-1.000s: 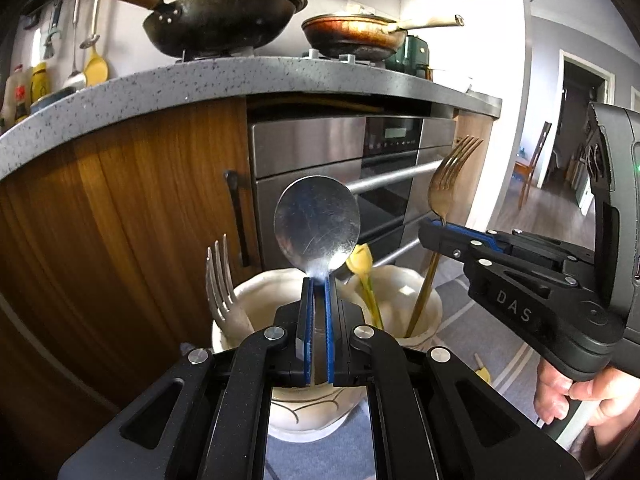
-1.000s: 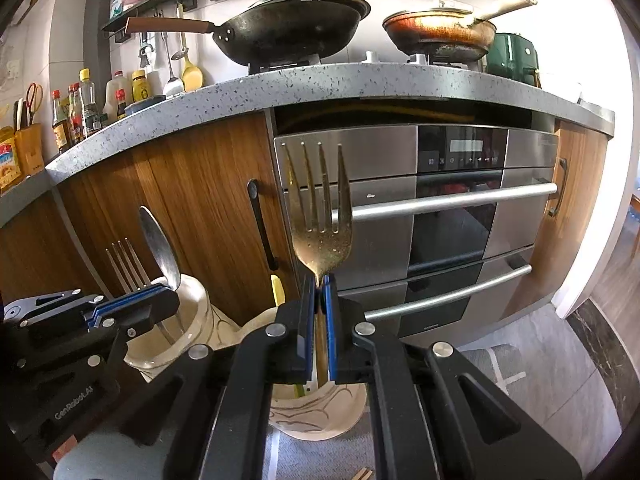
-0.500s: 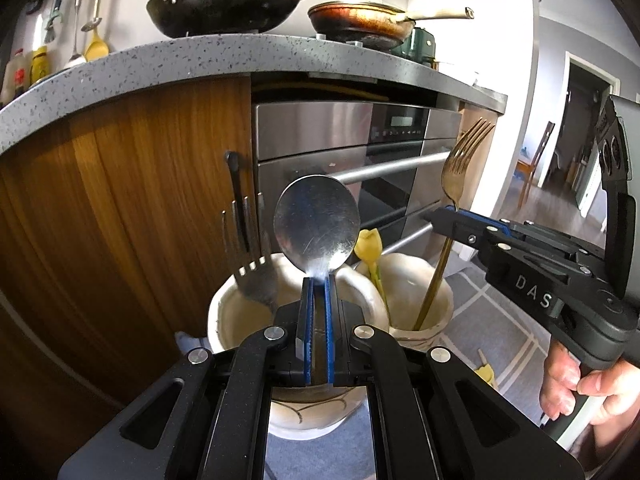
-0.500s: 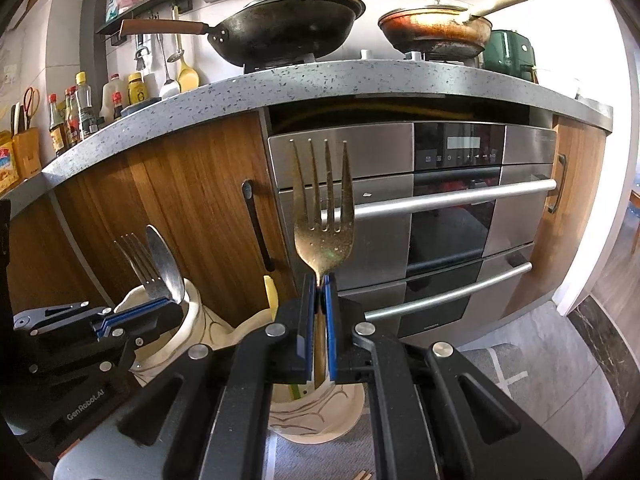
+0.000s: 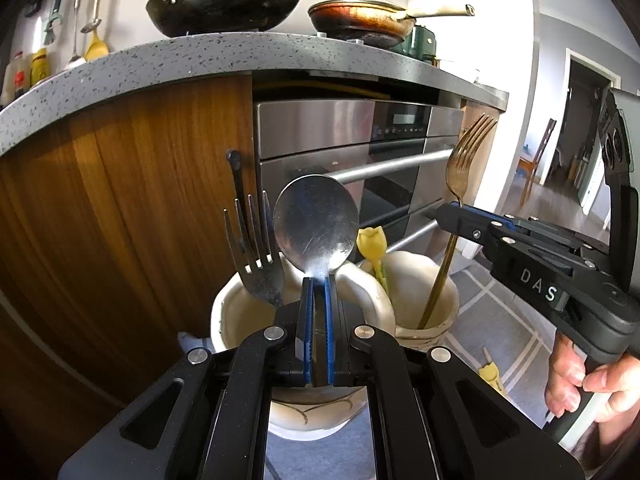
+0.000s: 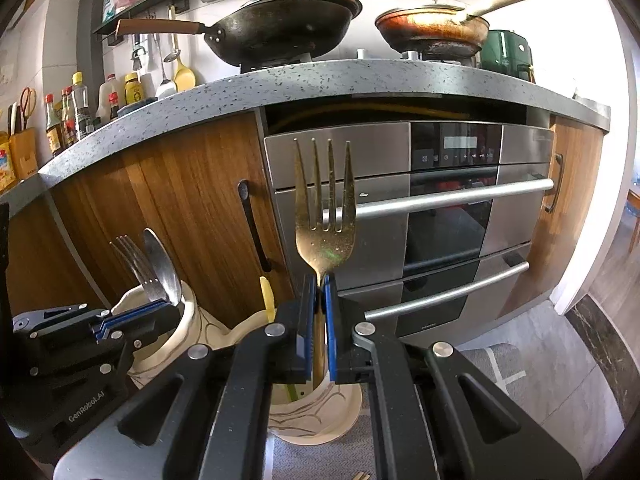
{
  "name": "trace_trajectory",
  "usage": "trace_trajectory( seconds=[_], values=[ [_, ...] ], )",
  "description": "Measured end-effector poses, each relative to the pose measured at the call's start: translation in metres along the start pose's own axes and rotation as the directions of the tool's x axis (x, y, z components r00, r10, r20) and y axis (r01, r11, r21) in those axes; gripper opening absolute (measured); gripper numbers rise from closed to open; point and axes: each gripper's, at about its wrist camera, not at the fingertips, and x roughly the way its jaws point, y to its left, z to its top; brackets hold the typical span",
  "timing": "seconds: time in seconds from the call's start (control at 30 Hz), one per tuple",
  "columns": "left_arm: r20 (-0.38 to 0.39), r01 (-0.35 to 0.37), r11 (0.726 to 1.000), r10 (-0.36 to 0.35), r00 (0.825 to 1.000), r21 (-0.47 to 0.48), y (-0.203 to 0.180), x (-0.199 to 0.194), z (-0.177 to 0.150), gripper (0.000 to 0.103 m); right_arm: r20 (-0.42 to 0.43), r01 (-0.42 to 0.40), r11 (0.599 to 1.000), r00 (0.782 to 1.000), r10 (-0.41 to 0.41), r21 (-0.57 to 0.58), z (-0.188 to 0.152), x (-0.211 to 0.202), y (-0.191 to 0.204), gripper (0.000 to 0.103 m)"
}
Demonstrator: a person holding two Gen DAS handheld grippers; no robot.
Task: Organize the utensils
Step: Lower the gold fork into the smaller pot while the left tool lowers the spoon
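I hold two utensils at once: my left gripper (image 5: 316, 280) has its jaws clamped on the neck of the silver spoon (image 5: 315, 224), bowl upright at the centre of the left wrist view, and my right gripper (image 6: 318, 280) has its jaws pinched on the neck of the gold fork (image 6: 325, 216), tines up in the middle of the right wrist view. The spoon's handle drops behind my jaws toward the left cup (image 5: 228, 312), where a silver fork (image 5: 256, 248) already leans at the left rim; I cannot see how deep the handle sits. The gold fork's handle reaches down into the right cup (image 5: 444, 300), beside a yellow tulip-topped utensil (image 5: 372, 244). Both cups stand on the grey mat (image 6: 500, 364) on the floor, low in each frame, in front of the oven (image 6: 440, 208). As I judge it, the step is seating each handle in its cup. To do it well I should lower each one straight until its tip rests on the cup's bottom, keep the spoon from knocking the leaning fork, part the jaws only a little, and draw back without dragging a cup over.
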Motion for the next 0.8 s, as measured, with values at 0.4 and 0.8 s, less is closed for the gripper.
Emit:
trace_trajectory(
  seconds=[0.4, 0.8],
  values=[
    [-0.014, -0.005, 1.000, 0.005, 1.000, -0.006, 0.000, 0.006, 0.006, 0.006, 0.000, 0.011, 1.000, 1.000, -0.011, 0.023, 0.004, 0.001, -0.006, 0.007],
    [0.034, 0.017, 1.000, -0.016, 0.999, -0.024, 0.001, -0.023, 0.008, 0.019, 0.025, -0.006, 1.000, 1.000, 0.005, 0.012, 0.004, -0.017, -0.005, 0.024]
  ],
)
